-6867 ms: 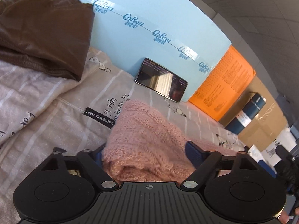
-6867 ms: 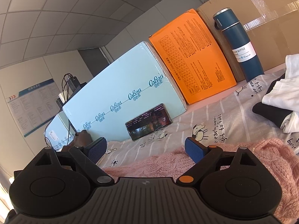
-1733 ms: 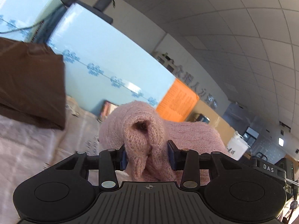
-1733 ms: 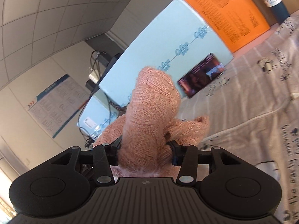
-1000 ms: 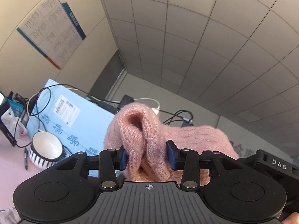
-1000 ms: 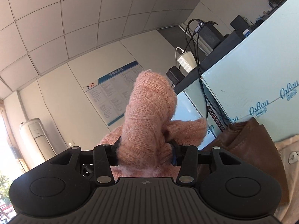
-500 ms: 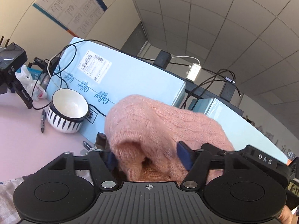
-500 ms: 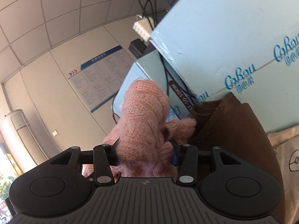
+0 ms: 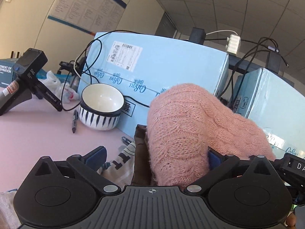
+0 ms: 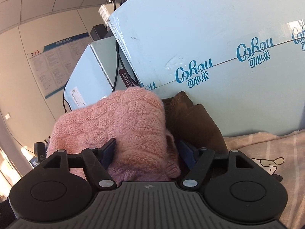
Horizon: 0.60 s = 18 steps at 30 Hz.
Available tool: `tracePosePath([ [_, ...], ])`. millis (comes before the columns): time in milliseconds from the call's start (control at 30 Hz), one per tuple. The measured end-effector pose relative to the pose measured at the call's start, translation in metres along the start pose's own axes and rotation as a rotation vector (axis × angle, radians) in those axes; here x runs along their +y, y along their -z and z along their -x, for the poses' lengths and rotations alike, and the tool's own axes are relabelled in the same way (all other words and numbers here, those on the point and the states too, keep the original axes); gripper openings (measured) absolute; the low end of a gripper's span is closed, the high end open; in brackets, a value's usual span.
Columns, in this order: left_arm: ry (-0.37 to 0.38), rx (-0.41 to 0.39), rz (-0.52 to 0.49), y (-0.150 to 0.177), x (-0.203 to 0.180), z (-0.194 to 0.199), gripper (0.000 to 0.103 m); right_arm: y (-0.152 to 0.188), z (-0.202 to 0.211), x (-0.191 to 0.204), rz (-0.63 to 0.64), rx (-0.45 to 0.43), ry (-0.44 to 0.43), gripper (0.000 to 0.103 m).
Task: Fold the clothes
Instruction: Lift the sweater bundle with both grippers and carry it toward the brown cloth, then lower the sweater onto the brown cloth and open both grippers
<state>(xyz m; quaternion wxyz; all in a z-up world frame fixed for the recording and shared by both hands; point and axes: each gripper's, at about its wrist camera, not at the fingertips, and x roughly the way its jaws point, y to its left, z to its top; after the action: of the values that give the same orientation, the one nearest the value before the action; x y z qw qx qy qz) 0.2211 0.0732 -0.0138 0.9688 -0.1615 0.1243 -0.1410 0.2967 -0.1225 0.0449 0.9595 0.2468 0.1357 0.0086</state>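
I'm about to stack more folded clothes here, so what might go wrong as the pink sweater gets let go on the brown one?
Both grippers' jaws are opening around the pink sweater.
1. It bulges, so it may unroll or slide off the brown garment.
2. Fuzzy knit may snag the right gripper or left gripper pulling back.

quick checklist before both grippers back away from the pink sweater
1. Left gripper jaws opening, its left finger clear of the pink sweater: ok.
2. Right gripper jaws opening, knit between its fingers and touching them: not ok.
3. Sweater resting on the brown garment: ok.
4. Fold neat: cannot tell.
5. Bowl and cables clear of the left gripper: ok.
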Motion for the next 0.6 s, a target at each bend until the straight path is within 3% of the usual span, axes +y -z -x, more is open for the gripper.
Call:
tracePosePath([
  [67,0.018,-0.036,0.019,-0.001,0.002,0.008,0.103,0.0,0.002,-0.003,-0.015,-0.005,-0.014,0.073],
  [133,0.014,-0.092,0.022,-0.007,-0.001,0.022,0.103,-0.006,0.006,0.0,-0.03,-0.015,-0.03,0.087],
  [300,-0.01,-0.245,-0.065,-0.024,-0.03,0.078,0.103,-0.02,0.044,0.024,0.062,-0.088,0.001,0.098],
  [467,0.056,-0.21,0.012,-0.016,-0.051,0.126,0.103,-0.023,0.097,0.024,0.091,-0.109,0.001,0.101],
  [600,0.025,-0.186,0.034,0.01,-0.068,0.152,0.103,-0.011,0.138,0.023,0.184,-0.11,-0.011,0.103],
])
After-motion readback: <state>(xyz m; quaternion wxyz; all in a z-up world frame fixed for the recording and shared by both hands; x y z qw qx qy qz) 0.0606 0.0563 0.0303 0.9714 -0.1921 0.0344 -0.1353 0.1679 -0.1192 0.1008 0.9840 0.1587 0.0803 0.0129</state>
